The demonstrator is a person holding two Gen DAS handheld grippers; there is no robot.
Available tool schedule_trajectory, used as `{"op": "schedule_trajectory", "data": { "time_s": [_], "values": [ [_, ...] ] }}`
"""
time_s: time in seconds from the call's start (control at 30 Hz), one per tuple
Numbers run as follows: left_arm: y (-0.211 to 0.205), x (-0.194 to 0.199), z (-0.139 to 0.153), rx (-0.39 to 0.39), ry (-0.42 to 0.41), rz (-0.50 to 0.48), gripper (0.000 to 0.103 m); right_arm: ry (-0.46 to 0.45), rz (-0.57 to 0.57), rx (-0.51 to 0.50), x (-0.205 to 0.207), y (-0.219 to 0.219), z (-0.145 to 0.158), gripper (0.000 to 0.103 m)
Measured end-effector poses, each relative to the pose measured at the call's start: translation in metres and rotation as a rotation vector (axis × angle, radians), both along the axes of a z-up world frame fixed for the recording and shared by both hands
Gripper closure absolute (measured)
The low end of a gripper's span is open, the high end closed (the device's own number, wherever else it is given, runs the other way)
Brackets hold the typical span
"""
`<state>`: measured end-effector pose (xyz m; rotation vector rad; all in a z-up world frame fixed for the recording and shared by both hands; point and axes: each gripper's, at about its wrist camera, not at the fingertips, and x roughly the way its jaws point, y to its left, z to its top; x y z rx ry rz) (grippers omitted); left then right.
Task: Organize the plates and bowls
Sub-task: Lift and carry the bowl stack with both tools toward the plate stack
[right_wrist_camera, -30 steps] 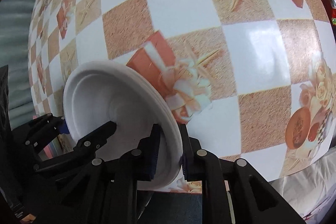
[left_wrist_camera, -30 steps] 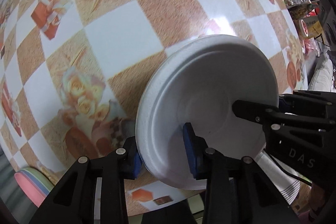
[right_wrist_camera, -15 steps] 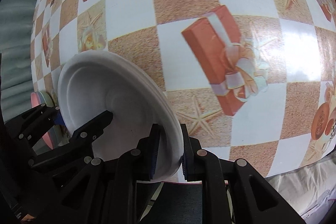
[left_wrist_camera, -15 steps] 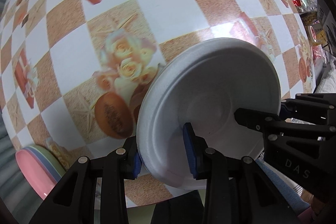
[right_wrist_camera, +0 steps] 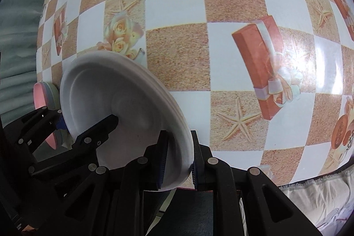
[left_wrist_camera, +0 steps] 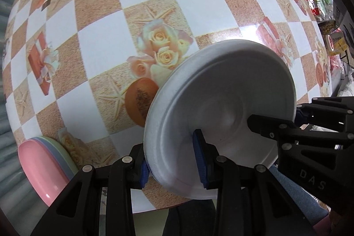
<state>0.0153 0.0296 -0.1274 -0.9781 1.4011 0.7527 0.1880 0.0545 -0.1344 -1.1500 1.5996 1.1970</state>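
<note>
White plate (left_wrist_camera: 221,107) clamped at opposite rims by left tool (left_wrist_camera: 172,160), right tool (right_wrist_camera: 177,160); underside hidden, pink stack (left_wrist_camera: 42,165) probably plates.

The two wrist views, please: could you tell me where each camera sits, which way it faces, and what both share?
Left wrist: on the left gripper, looking down at the checkered table; its fingers clamp the white plate; the right gripper grips opposite.
Right wrist: on the right gripper, angled steeply down; its fingers pinch the plate's rim; the left gripper shows.
Shared: plate, table, pink plate stack.
</note>
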Motion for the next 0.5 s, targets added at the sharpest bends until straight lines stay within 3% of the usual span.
{"op": "schedule_trajectory", "data": {
  "time_s": [0.27,0.5],
  "values": [
    [0.002,-0.019,0.029,0.026,-0.016,0.040,0.065,-0.026,0.046,0.035,-0.028,0.010,0.018,0.083],
    [0.001,-0.052,0.053,0.050,-0.031,0.080,0.065,-0.034,0.091,0.057,-0.027,0.010,0.042,0.083]
  ]
}}
